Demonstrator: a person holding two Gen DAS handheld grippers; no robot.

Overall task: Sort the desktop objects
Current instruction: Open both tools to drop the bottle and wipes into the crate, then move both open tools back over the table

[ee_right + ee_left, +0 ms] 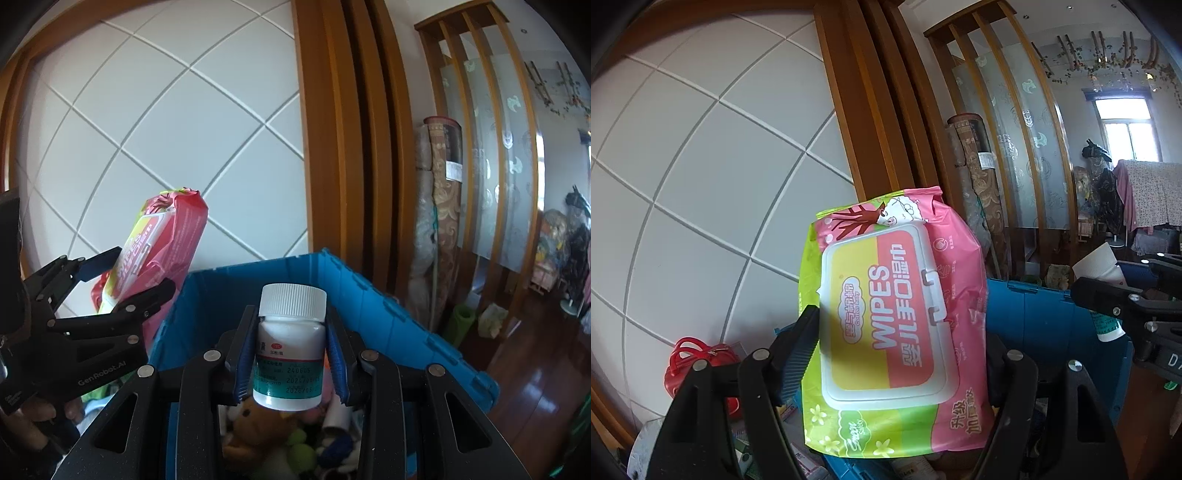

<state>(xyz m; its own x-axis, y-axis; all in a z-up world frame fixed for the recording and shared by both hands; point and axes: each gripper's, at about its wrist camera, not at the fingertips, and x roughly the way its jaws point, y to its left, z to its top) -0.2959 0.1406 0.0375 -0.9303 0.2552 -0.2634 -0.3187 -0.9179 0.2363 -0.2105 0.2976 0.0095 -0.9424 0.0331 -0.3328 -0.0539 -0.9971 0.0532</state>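
My right gripper [290,354] clamps pill bottle [290,354] upright, directly above blue bin [388,314]; left gripper [901,332] holds wipes pack [886,321] beside its rim.

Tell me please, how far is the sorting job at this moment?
Partly done. The blue crate already holds a plush toy and other small things. In hand: the left gripper is shut on the wipes pack, and the right gripper is shut on the white pill bottle, above the crate. Left: both items still need placing, and a red object lies outside the crate.
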